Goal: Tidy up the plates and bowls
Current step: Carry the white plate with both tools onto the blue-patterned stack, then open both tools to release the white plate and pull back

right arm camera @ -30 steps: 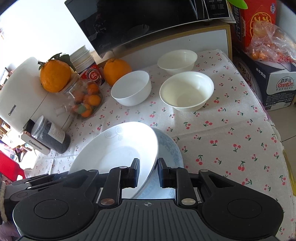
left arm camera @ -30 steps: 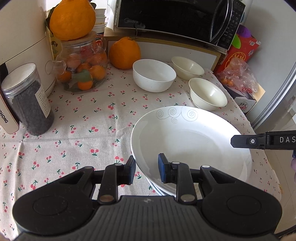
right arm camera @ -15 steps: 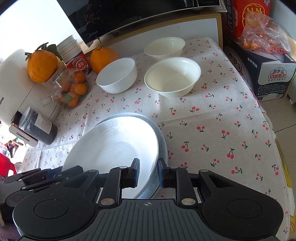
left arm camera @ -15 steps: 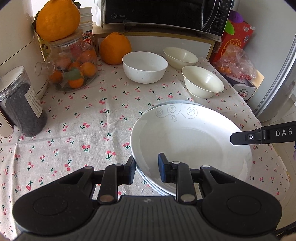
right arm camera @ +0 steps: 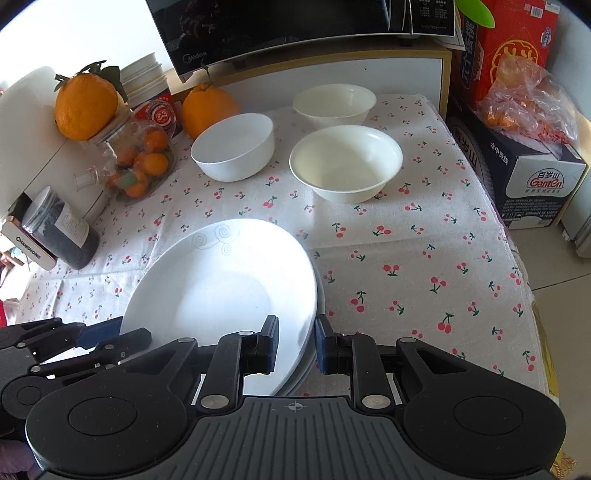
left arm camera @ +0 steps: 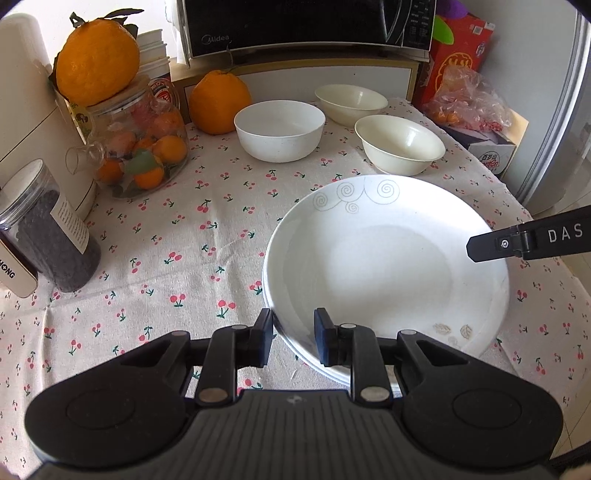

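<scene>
A white plate (left arm camera: 384, 258) (right arm camera: 221, 288) with grey swirl marks lies level on a stack of plates (left arm camera: 314, 365) (right arm camera: 308, 365) on the cherry-print tablecloth (left arm camera: 177, 236). My left gripper (left arm camera: 293, 341) is shut on its near-left rim. My right gripper (right arm camera: 295, 343) is shut on its right rim, and one of its fingers (left arm camera: 517, 243) reaches in from the right. Behind stand a white bowl (left arm camera: 279, 131) (right arm camera: 232, 146) and two cream bowls (left arm camera: 399, 144) (right arm camera: 345, 162), (left arm camera: 351, 103) (right arm camera: 334, 99), all apart.
At the left stand a glass jar of small oranges (left arm camera: 140, 147) and a dark-filled jar (left arm camera: 48, 236). A large orange (left arm camera: 218, 101) and a microwave (left arm camera: 306, 26) are at the back. Boxes (right arm camera: 532, 170) crowd the table's right edge.
The plate was tilted above a bluish plate; it has come down and levelled onto the stack. Both grippers kept their hold on its rim.
</scene>
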Action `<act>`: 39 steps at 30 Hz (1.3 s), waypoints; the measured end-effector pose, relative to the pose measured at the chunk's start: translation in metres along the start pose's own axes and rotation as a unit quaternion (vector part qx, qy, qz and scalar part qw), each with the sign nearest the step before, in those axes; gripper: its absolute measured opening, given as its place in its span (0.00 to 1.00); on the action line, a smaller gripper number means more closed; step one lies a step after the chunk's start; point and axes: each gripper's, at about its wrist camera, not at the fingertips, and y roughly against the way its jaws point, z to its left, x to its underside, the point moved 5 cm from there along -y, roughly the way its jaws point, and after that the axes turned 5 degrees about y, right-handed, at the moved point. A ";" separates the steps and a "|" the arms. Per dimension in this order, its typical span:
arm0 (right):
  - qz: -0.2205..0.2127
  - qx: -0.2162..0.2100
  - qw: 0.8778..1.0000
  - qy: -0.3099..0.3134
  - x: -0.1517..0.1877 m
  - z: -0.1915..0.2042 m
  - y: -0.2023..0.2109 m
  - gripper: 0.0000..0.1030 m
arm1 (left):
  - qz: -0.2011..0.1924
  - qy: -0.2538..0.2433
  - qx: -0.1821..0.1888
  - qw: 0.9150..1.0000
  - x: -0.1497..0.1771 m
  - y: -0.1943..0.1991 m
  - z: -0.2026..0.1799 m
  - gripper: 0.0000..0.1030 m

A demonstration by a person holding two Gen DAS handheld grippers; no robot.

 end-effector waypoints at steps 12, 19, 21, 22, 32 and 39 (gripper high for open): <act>0.010 0.009 1.000 0.012 0.003 0.002 -0.003 0.20 | 0.002 -0.006 -0.005 1.000 0.000 0.000 -0.001 0.19; 0.011 0.024 0.999 0.035 0.004 0.007 -0.004 0.20 | 0.004 -0.005 -0.008 1.000 0.000 0.000 -0.001 0.17; 0.012 0.031 0.998 0.044 0.005 0.009 -0.004 0.20 | 0.004 -0.007 -0.009 1.000 0.000 0.000 -0.001 0.17; 0.012 0.034 0.998 0.049 0.005 0.010 -0.004 0.20 | 0.004 -0.006 -0.009 1.000 0.000 0.000 -0.001 0.17; 0.012 0.065 0.993 0.101 0.007 0.018 -0.006 0.20 | 0.007 0.000 -0.009 1.000 -0.001 0.000 0.000 0.17; 0.007 0.067 0.992 0.104 0.003 0.018 -0.007 0.27 | 0.010 0.014 0.001 1.000 -0.002 -0.001 0.002 0.23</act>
